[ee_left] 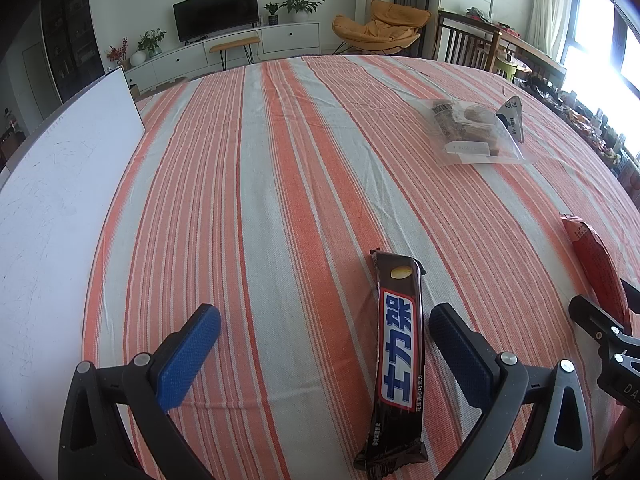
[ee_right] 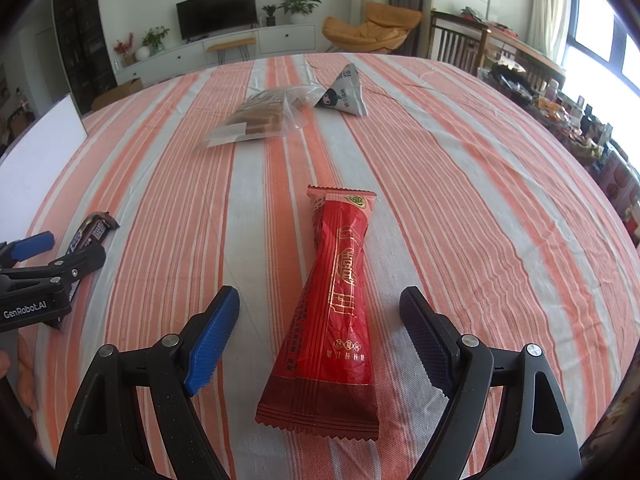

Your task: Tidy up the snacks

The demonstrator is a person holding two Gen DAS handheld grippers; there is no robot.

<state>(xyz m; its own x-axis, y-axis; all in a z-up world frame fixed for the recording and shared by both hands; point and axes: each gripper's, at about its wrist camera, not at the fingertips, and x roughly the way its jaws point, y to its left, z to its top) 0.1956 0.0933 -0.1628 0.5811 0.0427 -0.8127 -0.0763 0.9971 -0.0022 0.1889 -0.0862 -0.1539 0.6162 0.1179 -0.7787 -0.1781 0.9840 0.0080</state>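
Both grippers stood wide apart and empty over the orange-and-white striped woven tablecloth (ee_right: 460, 184). The right gripper (ee_right: 320, 330) had the long red foil snack packet (ee_right: 332, 320) lying flat between its ribbed blue pads (ee_right: 212, 340), touching neither. The left gripper (ee_left: 324, 344) framed the dark brown chocolate bar in its glossy wrapper (ee_left: 398, 356), which sat nearer its right-hand finger than its left.

The risks, as I judged them: the off-centre bar could get nudged sideways by the nearer finger when the jaws closed, skidding on that slick wrapper instead of being caught. The red packet looked pinched and twisted at its waist, crinkly foil with serrated ends, so a squeeze there might crush the contents or grab only loose film. And the cloth was soft and slightly rumpled; fingertips driven too low could snag and drag it, shifting everything.

Well ahead of both grippers lay a clear floppy plastic bag of brown biscuits (ee_right: 260, 118), and just beside it a grey pyramid-shaped paper packet (ee_right: 344, 92). Far off the left gripper's left side sat a smooth white flat board (ee_left: 60, 184), possibly the sorting spot.
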